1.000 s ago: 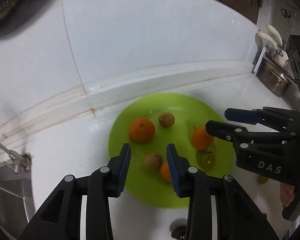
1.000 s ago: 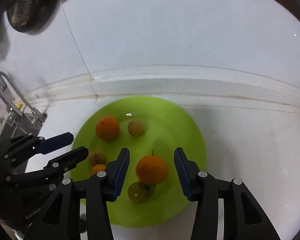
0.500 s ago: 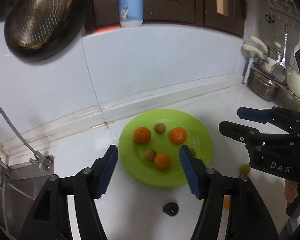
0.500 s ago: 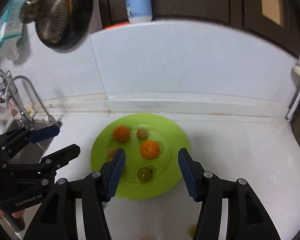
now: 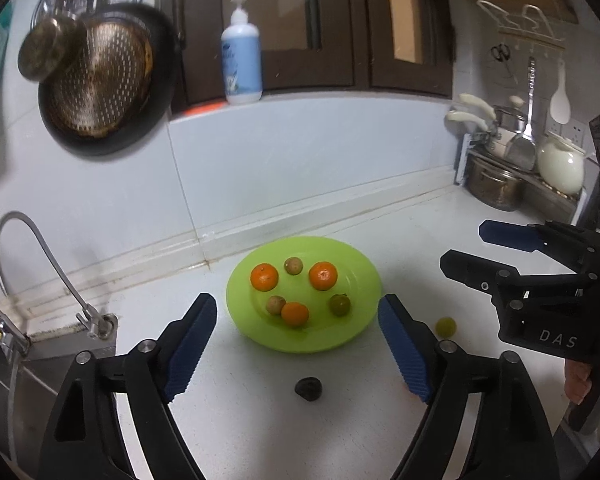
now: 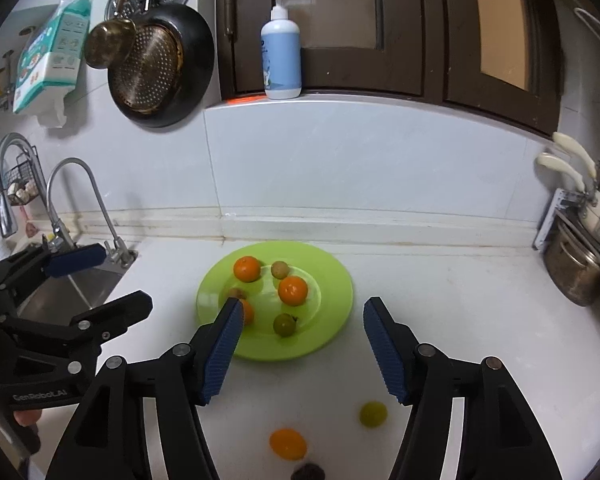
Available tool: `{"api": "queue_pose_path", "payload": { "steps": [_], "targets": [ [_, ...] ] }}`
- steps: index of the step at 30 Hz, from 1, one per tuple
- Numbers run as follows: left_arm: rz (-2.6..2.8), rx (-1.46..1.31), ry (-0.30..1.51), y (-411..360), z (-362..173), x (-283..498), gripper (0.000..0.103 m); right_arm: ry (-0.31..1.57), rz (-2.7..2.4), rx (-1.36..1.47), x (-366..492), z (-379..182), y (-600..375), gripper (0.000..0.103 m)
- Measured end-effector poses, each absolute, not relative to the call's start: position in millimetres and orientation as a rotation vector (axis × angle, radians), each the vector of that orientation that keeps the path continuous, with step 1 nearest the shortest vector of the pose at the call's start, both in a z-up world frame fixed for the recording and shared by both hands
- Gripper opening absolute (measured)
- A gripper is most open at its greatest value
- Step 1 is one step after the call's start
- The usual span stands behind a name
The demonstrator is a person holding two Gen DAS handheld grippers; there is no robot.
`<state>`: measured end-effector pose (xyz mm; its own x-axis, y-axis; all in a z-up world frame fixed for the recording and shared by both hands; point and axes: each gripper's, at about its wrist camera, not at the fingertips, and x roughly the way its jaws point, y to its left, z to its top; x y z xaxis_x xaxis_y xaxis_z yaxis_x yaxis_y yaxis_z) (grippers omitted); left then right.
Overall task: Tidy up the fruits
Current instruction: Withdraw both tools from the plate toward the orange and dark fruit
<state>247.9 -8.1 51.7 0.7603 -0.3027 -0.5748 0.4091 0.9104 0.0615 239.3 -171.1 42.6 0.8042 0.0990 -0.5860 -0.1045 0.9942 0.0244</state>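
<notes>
Nearest to the cameras, both grippers hang over the white desk (image 6: 460,320) with nothing in them. The left gripper (image 5: 298,344) has its blue pads spread wide apart. The right gripper (image 6: 300,344) is spread wide too.

Just past the pads, three loose fruits lie on the desk. A dark fruit (image 5: 308,388) sits between the left gripper's pads, close to the plate's near rim. A small yellow-green fruit (image 6: 373,413) lies off to the right of the plate. A small orange (image 6: 287,443) lies beside it, near the dark fruit.

Farther on is the green plate (image 5: 360,320). It holds six fruits: three oranges, two small brown ones and one dark green one (image 5: 339,305). None of them touch a gripper.

Behind the plate is the white wall. A sink tap (image 6: 80,208) is at the left. A pot (image 6: 572,276) stands at the right. Up on the ledge is a soap bottle (image 6: 281,50), and a pan (image 6: 160,68) hangs on the wall.
</notes>
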Motion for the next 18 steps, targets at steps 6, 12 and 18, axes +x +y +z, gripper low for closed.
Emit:
{"api": "queue_pose_path", "payload": {
  "steps": [6, 12, 18],
  "targets": [
    [-0.406, 0.205, 0.538, -11.9, 52.2, 221.7, 0.094, 0.613, 0.080, -0.023, 210.5, 41.4, -174.9, 0.063],
    [-0.434, 0.201, 0.519, -17.6, 45.6, 206.1, 0.096, 0.615, 0.059, -0.041, 187.8, 35.6, -179.9, 0.063],
    [-0.477, 0.203, 0.510, -24.5, 35.9, 195.5, 0.096, 0.634, 0.057, -0.041, 173.9, 26.3, -185.4, 0.063]
  ]
}}
